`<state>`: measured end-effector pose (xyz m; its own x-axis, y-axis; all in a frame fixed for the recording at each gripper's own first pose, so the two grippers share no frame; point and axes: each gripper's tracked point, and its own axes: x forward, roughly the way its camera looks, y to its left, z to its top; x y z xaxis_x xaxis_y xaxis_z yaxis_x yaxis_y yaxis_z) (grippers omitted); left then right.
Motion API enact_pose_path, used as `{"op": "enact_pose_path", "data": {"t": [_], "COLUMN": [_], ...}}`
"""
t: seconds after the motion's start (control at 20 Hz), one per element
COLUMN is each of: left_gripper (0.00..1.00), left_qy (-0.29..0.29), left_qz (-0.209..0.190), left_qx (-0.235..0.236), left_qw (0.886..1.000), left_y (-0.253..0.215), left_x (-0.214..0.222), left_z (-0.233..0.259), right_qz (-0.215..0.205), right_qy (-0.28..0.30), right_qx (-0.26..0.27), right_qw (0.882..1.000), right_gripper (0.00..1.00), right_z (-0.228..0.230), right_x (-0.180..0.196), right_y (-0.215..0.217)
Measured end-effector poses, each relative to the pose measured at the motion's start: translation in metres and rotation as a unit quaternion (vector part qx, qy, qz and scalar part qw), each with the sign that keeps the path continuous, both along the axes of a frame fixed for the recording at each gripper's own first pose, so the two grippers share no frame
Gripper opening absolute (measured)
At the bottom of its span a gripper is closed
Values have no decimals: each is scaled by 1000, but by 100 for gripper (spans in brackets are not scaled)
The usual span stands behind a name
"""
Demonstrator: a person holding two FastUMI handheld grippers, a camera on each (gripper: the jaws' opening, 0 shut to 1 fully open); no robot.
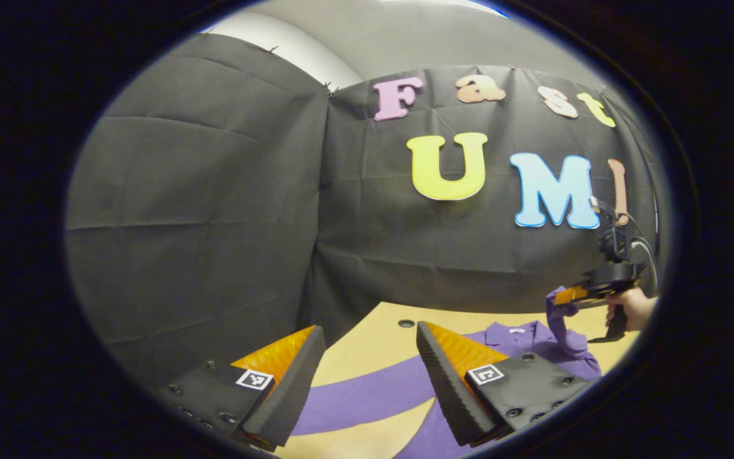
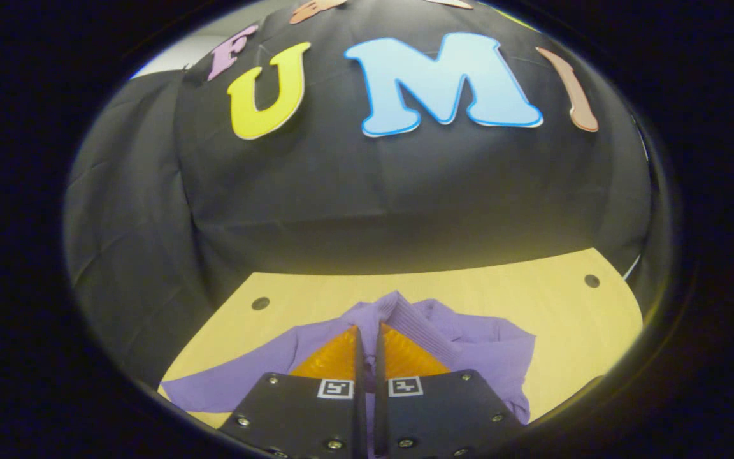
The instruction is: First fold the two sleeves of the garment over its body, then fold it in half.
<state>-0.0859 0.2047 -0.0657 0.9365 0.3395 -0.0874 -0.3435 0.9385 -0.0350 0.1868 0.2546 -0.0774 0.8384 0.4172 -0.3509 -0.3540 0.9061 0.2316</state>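
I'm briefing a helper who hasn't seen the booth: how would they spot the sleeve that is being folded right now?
Start at the pale wooden table in front of the black cloth wall, where a purple garment lies spread. The lifted sleeve is the strip of purple cloth with a ribbed cuff, pinched between the right gripper fingers and raised above the body. The other sleeve lies flat, stretched out on the wood.

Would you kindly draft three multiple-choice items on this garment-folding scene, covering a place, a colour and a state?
1. Where does the garment lie?
A. on the wooden table
B. on the floor
C. on a chair

2. What colour is the garment?
A. green
B. purple
C. white

3. How stands the left gripper?
A. shut on a sleeve
B. open above the left sleeve
C. shut on the collar

Answers: 1 A, bare tabletop shows around it; 2 B, purple in both views; 3 B, its fingers stand wide apart. The right gripper pinches the right sleeve.
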Motion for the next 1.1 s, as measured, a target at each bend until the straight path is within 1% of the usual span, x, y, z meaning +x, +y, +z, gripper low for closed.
{"op": "enact_pose_path", "data": {"t": [0.05, 0.2, 0.25, 0.3, 0.4, 0.45, 0.5, 0.55, 0.6, 0.65, 0.7, 0.75, 0.8, 0.95, 1.1], "left_gripper": [99, 99, 99, 92, 92, 92, 99, 99, 99, 99, 99, 99, 99, 99, 99], "left_qy": [1, 6, 7, 9, 13, 15, 16, 17, 19, 22, 24, 27, 29, 45, 75], "left_qz": [2, 3, 4, 5, 8, 10, 13, 15, 18, 21, 23, 25, 29, 43, 74], "left_qx": [-1, -10, -12, -15, -21, -25, -27, -29, -29, -30, -30, -32, -33, -42, -63], "left_qw": [1000, 1000, 1000, 1000, 1000, 1000, 999, 999, 999, 999, 999, 999, 999, 997, 992], "left_y": [4, 12, 15, 18, 26, 30, 33, 37, 39, 41, 43, 45, 48, 54, 67], "left_x": [-2, -7, -8, -8, -11, -11, -11, -10, -10, -9, -7, -6, -5, 0, 3], "left_z": [-1, -9, -12, -15, -22, -24, -26, -29, -32, -36, -40, -45, -49, -73, -110], "right_qz": [5, 16, 20, 25, 35, 39, 43, 53, 55, 63, 68, 70, 72, 70, 72], "right_qy": [2, 14, 19, 23, 29, 31, 33, 34, 33, 29, 26, 20, 14, -6, -34], "right_qx": [-10, -46, -59, -70, -92, -100, -104, -103, -109, -107, -109, -112, -112, -114, -112], "right_qw": [1000, 999, 998, 997, 995, 994, 993, 993, 992, 992, 991, 991, 991, 991, 991], "right_gripper": [5, 5, 6, 7, 8, 10, 12, 18, 22, 22, 26, 50, 53, 100, 99], "right_z": [-8, -42, -53, -61, -78, -83, -86, -88, -88, -88, -85, -82, -77, -59, -35], "right_x": [1, 4, 7, 6, 4, 3, 2, -1, -4, -7, -12, -15, -20, -32, -52], "right_y": [11, 41, 50, 59, 72, 76, 79, 85, 86, 90, 91, 89, 88, 78, 69]}}
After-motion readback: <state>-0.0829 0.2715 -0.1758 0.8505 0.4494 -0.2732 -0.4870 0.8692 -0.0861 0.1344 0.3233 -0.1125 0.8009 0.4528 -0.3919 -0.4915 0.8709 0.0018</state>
